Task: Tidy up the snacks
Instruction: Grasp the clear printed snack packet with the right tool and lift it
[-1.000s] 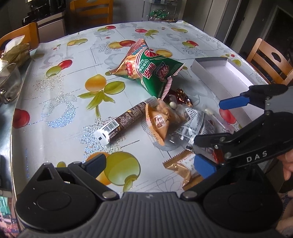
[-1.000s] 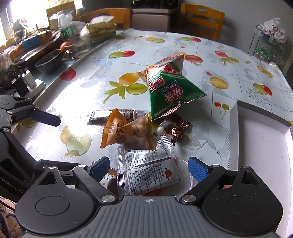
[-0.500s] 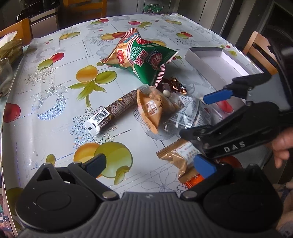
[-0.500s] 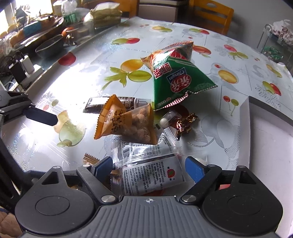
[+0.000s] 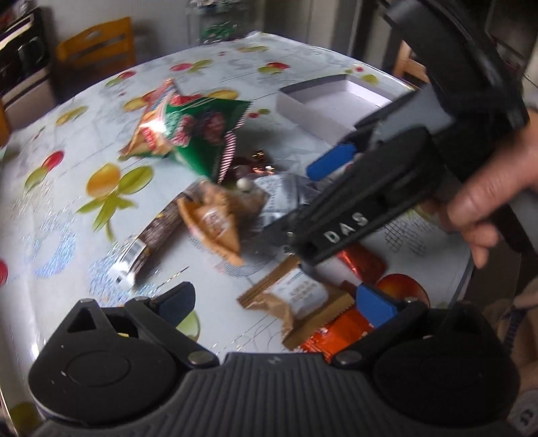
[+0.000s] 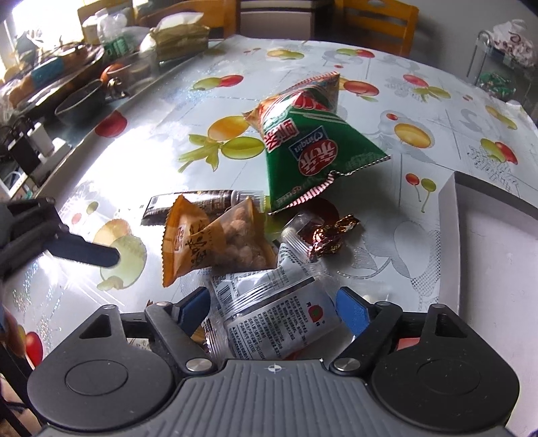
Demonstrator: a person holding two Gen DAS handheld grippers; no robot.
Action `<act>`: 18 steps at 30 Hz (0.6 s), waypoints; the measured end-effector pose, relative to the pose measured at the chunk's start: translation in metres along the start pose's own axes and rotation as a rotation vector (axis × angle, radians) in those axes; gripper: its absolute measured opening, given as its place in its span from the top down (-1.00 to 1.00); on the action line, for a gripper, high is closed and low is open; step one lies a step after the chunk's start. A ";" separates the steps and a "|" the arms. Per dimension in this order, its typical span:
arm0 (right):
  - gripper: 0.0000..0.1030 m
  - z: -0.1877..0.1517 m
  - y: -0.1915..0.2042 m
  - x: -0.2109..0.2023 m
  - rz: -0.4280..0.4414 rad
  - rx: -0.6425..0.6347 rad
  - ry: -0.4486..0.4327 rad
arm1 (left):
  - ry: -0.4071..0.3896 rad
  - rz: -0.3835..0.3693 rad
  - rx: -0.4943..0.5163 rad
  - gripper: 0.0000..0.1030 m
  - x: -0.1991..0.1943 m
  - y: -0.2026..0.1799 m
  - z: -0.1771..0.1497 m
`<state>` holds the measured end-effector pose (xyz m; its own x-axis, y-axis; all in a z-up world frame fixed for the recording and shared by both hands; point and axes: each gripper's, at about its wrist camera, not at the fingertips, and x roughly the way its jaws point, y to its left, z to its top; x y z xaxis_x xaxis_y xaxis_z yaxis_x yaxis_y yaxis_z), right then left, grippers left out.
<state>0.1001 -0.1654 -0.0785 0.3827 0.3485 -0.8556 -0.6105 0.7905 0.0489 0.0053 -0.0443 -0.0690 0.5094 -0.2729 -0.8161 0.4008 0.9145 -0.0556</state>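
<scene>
A pile of snacks lies on the fruit-print tablecloth: a green chip bag [image 6: 312, 141], an orange nut pouch [image 6: 208, 238], a dark chocolate bar [image 6: 198, 201], a foil candy [image 6: 333, 235] and a clear white-label packet [image 6: 279, 316]. My right gripper [image 6: 274, 311] is open, its fingers on either side of the clear packet. My left gripper [image 5: 279, 302] is open and empty above a tan wafer packet [image 5: 296, 299] and an orange wrapper [image 5: 336, 332]. The right gripper also shows in the left wrist view [image 5: 322, 205], over the pile. A white box [image 6: 487, 248] lies at the right.
Bowls, bags and bottles [image 6: 87, 77] crowd the table's far left edge. Wooden chairs [image 6: 373, 23] stand behind the table. A chair [image 5: 97, 43] is at the far side in the left view. The table's near edge is close to both grippers.
My right gripper has moved forward and down, so its fingers now straddle the clear packet. My left gripper has swung right toward the tan wafer packet; its view is blurred.
</scene>
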 end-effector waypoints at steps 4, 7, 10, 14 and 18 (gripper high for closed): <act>-0.67 -0.001 0.000 0.003 -0.005 -0.018 0.007 | 0.006 -0.022 0.037 -1.00 0.011 -0.007 0.000; -0.72 -0.001 0.002 0.005 -0.008 -0.059 0.008 | 0.014 -0.016 0.051 -1.00 0.018 -0.009 0.000; -0.80 -0.001 0.005 0.009 -0.008 -0.082 0.015 | 0.020 -0.025 0.037 -1.00 0.024 -0.008 0.001; -0.84 0.000 0.008 0.013 -0.012 -0.106 0.016 | 0.034 -0.021 0.008 -0.99 0.030 -0.003 0.001; -0.81 0.002 0.005 0.015 -0.004 -0.097 0.014 | 0.037 -0.042 -0.041 -0.86 0.033 0.003 0.000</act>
<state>0.1043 -0.1553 -0.0899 0.3759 0.3380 -0.8628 -0.6733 0.7394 -0.0036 0.0237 -0.0504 -0.0963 0.4639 -0.3009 -0.8332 0.3893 0.9141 -0.1133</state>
